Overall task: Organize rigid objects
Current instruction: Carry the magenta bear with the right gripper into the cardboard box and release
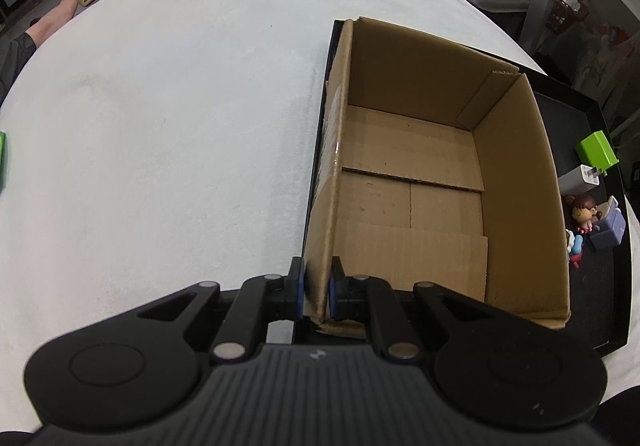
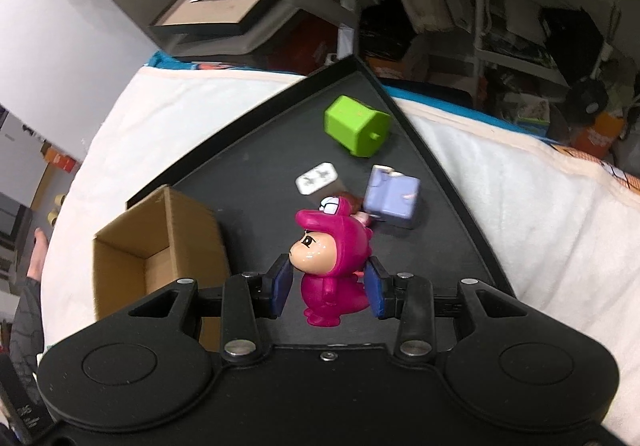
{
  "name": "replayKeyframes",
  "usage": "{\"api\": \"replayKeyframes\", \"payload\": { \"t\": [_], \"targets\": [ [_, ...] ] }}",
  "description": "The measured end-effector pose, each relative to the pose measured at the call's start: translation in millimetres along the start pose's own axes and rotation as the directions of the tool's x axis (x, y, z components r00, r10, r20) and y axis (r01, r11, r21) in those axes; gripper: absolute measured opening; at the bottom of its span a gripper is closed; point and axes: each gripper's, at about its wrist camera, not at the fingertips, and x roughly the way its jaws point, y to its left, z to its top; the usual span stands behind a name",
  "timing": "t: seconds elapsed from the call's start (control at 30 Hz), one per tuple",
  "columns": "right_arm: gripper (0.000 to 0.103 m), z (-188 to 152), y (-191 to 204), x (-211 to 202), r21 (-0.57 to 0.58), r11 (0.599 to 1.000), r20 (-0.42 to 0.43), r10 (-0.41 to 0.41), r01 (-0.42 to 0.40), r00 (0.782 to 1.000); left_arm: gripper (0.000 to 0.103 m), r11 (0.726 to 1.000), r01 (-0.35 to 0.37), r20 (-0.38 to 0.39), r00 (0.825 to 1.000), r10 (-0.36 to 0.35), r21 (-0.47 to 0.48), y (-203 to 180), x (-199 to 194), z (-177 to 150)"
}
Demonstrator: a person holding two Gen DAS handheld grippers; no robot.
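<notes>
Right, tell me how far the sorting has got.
Nothing is packed yet: the brown cardboard box is empty. The left gripper clamps its wall; the right gripper brackets the pink dinosaur-suit figurine. The green cube, white charger and lilac block remain on the black tray.

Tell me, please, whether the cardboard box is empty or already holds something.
Empty: the left wrist view shows only bare bottom flaps inside the cardboard box; the toys still lie outside on the black tray.

1. My left claw (image 1: 317, 288) straddles the near wall of the box (image 1: 416, 182), which sits on the tray (image 1: 592, 286).
2. The figurine (image 2: 334, 266) stands between my right claw's (image 2: 329, 290) fingers; the block (image 2: 357, 126) lies beyond, the box to its left.
</notes>
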Motion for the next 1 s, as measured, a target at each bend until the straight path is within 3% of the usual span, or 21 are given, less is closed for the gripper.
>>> {"api": "replayKeyframes", "payload": {
  "t": [0.43, 1.0],
  "targets": [
    [0.038, -2, 66, -3, -0.104, 0.993, -0.031, 0.058, -0.061, 0.998, 0.011, 0.997, 0.076, -0.026, 0.997, -0.077, -0.028, 10, 8, -1],
    [0.038, -16, 139, 33, -0.218, 0.969, -0.109, 0.09, -0.113, 0.99, 0.012, 0.991, 0.128, -0.053, 0.99, -0.13, -0.032, 24, 9, -3]
  ]
}}
